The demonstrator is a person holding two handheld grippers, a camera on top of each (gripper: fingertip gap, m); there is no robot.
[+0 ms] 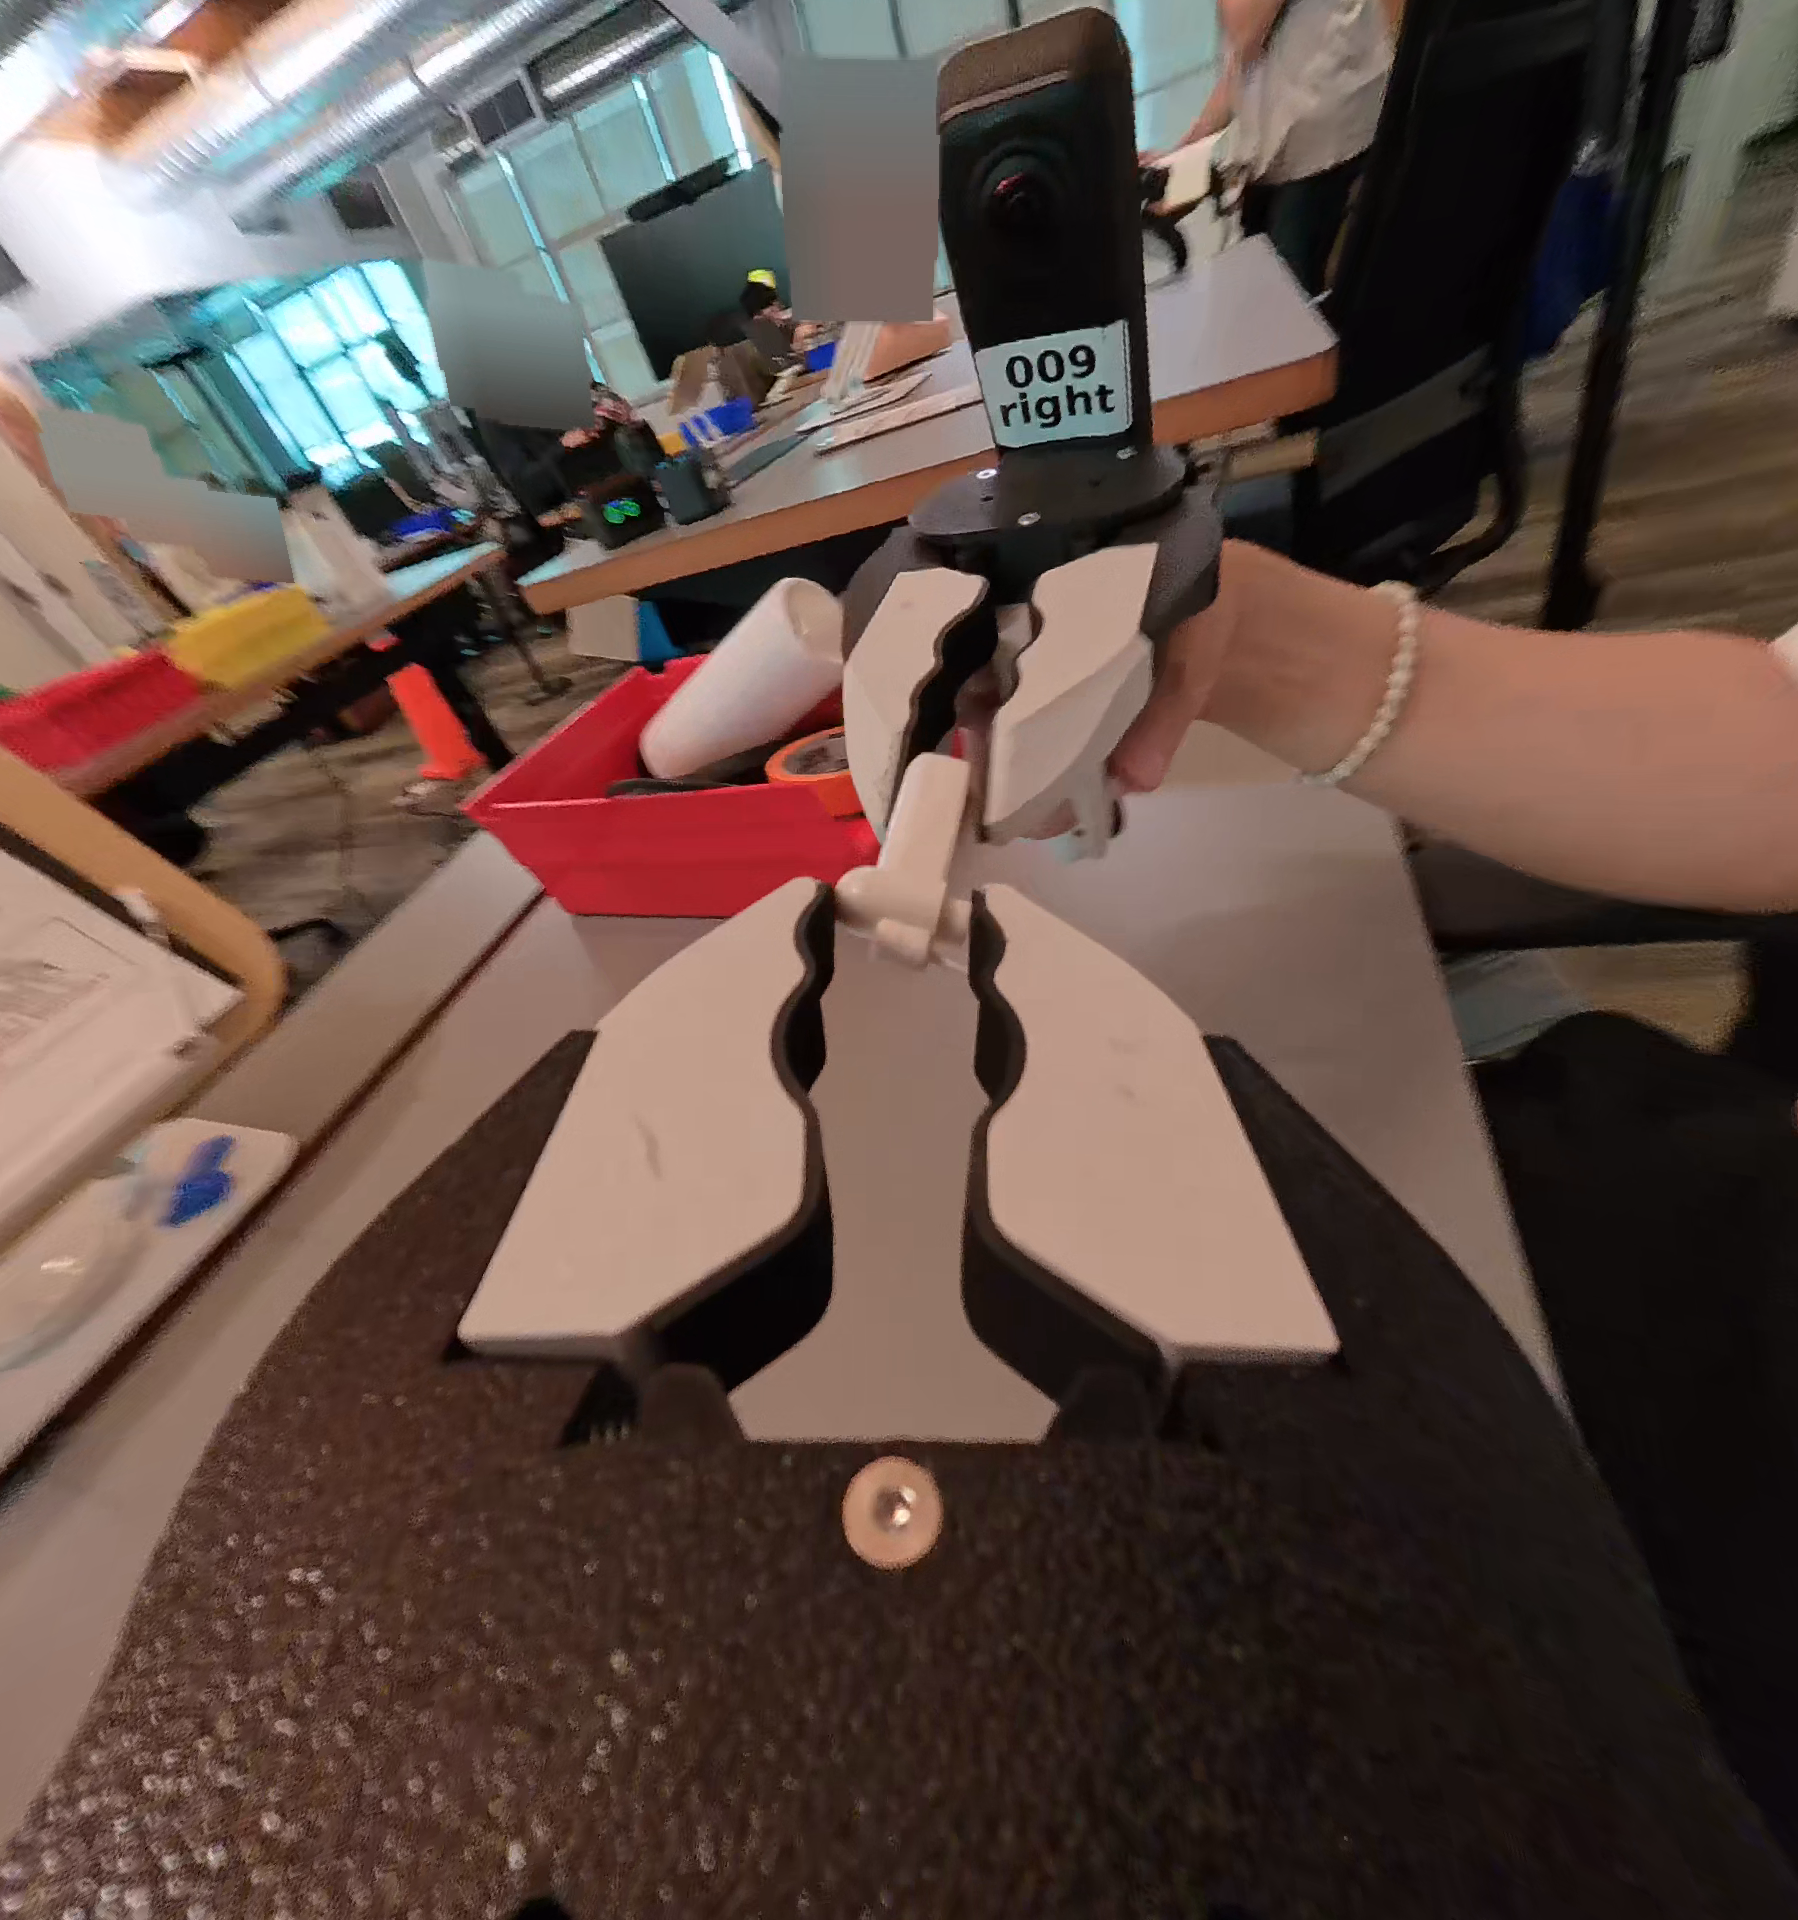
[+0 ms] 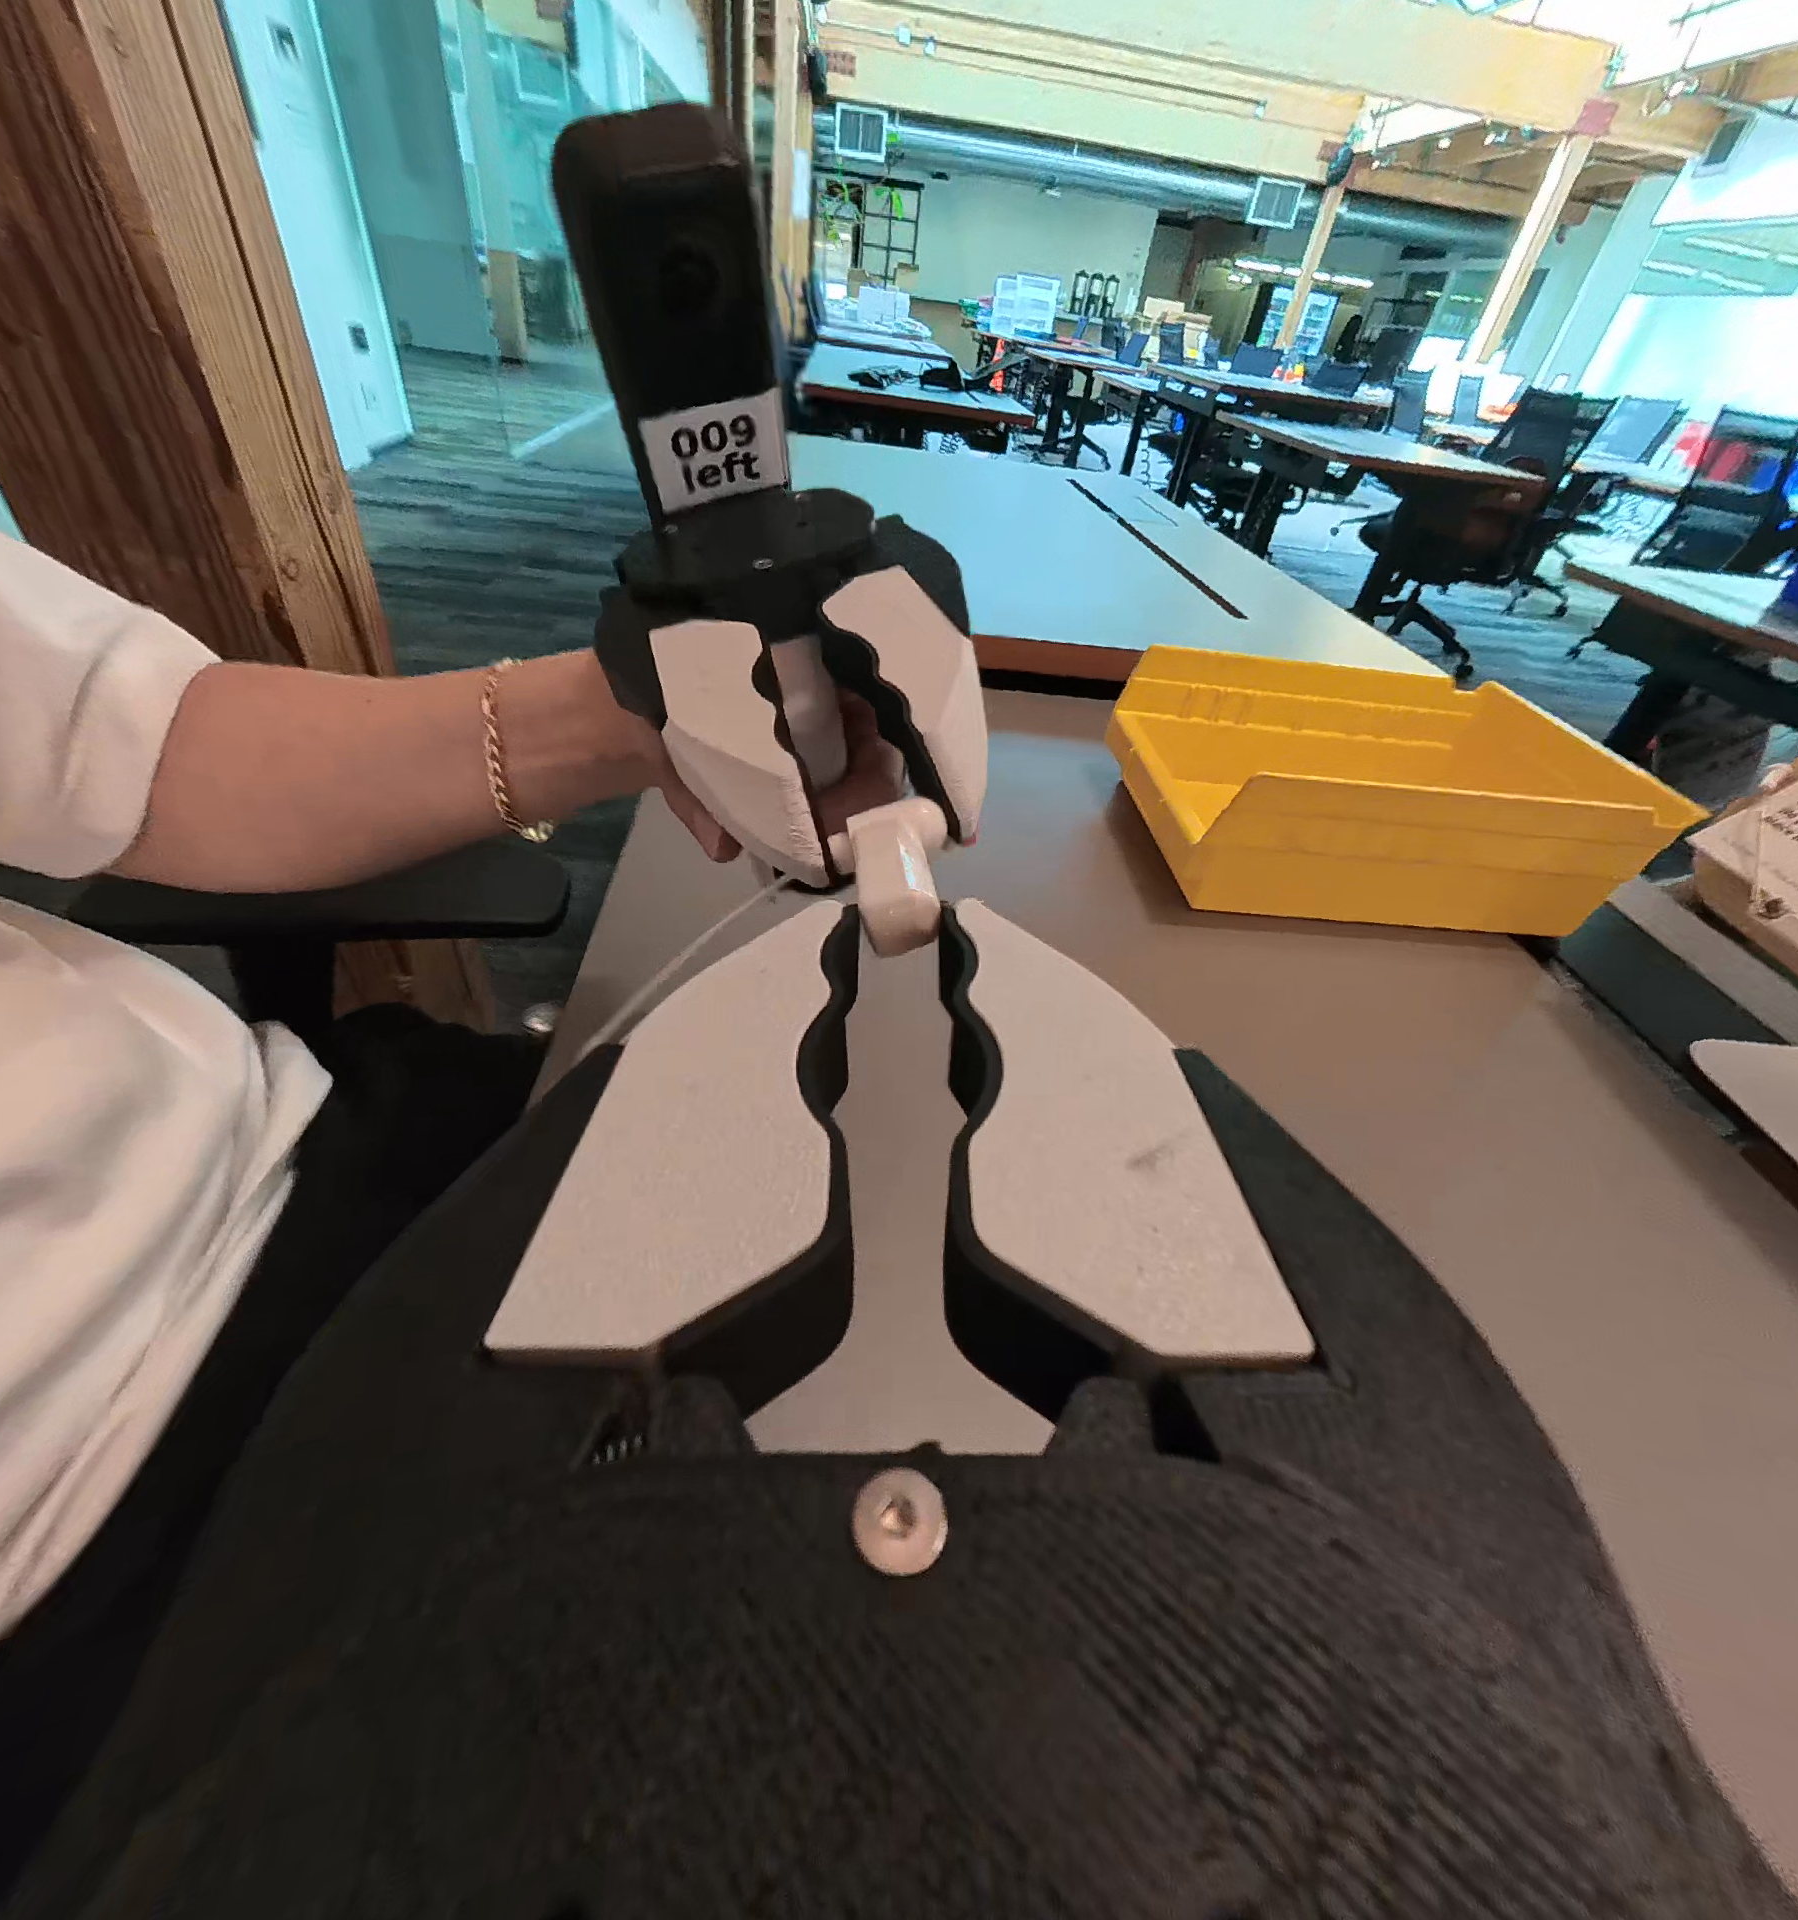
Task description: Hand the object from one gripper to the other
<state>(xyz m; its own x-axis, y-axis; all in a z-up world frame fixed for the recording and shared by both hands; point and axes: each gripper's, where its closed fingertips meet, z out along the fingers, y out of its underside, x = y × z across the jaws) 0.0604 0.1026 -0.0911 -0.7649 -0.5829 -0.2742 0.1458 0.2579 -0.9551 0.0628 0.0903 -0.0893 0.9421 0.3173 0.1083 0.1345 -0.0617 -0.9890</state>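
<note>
passing a small white t-shaped plastic piece (image 1: 910, 868) over the bench (image 1: 1238, 935) | left tongs (image 1: 900, 920) and right tongs (image 2: 900, 914) both clenched on it | loosen one grip only once the other feels firm

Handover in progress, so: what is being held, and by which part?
White T-shaped piece: left gripper pinches its crossbar end, right gripper its stem end.

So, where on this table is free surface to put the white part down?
The grey table is bare between the gripper tips and the yellow bin, and also right of the red bin toward the forearm. It is crowded at the white part, where both grippers meet.
</note>
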